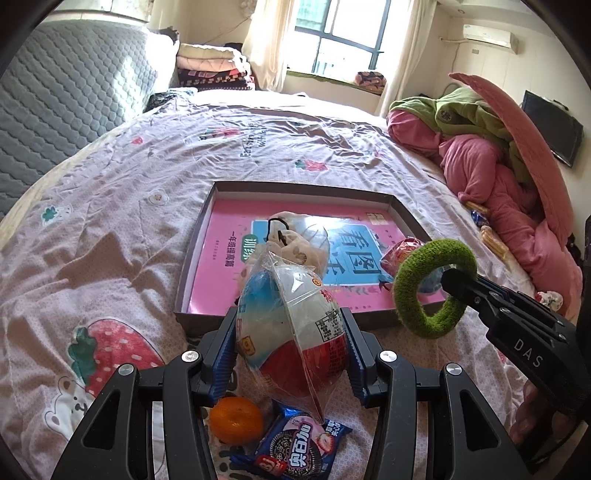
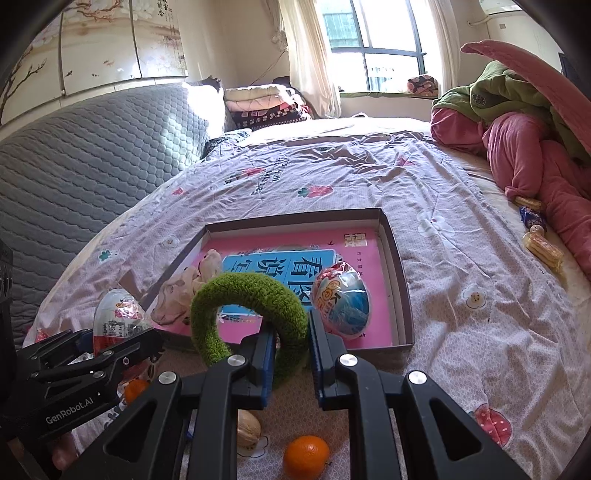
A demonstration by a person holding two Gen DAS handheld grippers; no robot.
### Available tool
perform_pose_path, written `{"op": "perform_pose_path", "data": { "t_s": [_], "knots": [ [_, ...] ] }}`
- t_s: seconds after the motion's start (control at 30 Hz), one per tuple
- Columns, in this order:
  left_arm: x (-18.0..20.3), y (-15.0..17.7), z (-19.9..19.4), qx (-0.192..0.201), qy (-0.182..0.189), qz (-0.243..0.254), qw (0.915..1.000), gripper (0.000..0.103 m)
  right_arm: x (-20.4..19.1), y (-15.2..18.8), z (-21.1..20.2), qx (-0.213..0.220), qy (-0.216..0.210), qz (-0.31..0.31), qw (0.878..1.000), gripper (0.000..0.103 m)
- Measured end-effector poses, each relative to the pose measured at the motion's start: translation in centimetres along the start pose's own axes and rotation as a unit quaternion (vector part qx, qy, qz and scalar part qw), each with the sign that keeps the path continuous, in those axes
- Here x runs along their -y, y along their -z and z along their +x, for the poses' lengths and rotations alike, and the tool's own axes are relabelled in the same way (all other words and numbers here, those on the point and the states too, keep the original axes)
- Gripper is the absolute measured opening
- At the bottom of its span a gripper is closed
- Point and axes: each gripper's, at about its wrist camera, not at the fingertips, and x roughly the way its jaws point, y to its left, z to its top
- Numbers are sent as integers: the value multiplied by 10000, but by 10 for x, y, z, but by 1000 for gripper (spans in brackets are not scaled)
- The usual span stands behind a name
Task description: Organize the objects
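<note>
You are working over a wide bed (image 1: 155, 177) under a pale lilac sheet printed with strawberries and bears, sunlit from a tall curtained window (image 1: 343, 33) at its far end. A grey quilted headboard (image 1: 62, 107) runs along the bed's left edge, folded blankets (image 1: 214, 66) are stacked at the far left corner, and a heap of pink and green bedding (image 1: 491, 147) lies along the right edge.

Near the middle of the bed sits a shallow cardboard box (image 2: 400, 280) lined with a pink booklet (image 2: 291, 243). A wrapped toy egg (image 2: 341, 299) lies inside towards the box's right wall, and a crumpled pale cloth piece (image 2: 181, 291) sits against its left wall.

Your left gripper (image 1: 291, 332) holds a second wrapped egg (image 1: 291, 321) above the box's near edge, its fingers (image 1: 223, 354) pinching the egg from both sides. Your right gripper (image 2: 291, 343) has its fingers (image 2: 319, 354) pressed on a fuzzy green ring (image 2: 251, 295), held upright just before the near edge of the box.

On the sheet at the bed's near edge lie a cookie packet (image 1: 295, 443), two oranges (image 2: 306, 456) (image 2: 136, 391) and a walnut (image 2: 248, 428).
</note>
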Motion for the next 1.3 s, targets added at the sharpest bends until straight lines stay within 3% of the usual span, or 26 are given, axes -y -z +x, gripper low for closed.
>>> {"op": "perform_pose_path", "data": {
  "t_s": [0.73,1.07,1.3],
  "knots": [
    [-22,-15,-13,526,-308,-52,9981,53,-7,-15,-6,492,73,133,9987,18],
    [-27,-22,-14,711,-347,-132,9968,53,-7,-25,-24,983,229,100,9948,18],
    [-26,-25,-7,713,-336,-162,9968,53,0,-27,-19,935,249,177,9952,18]
  ]
}}
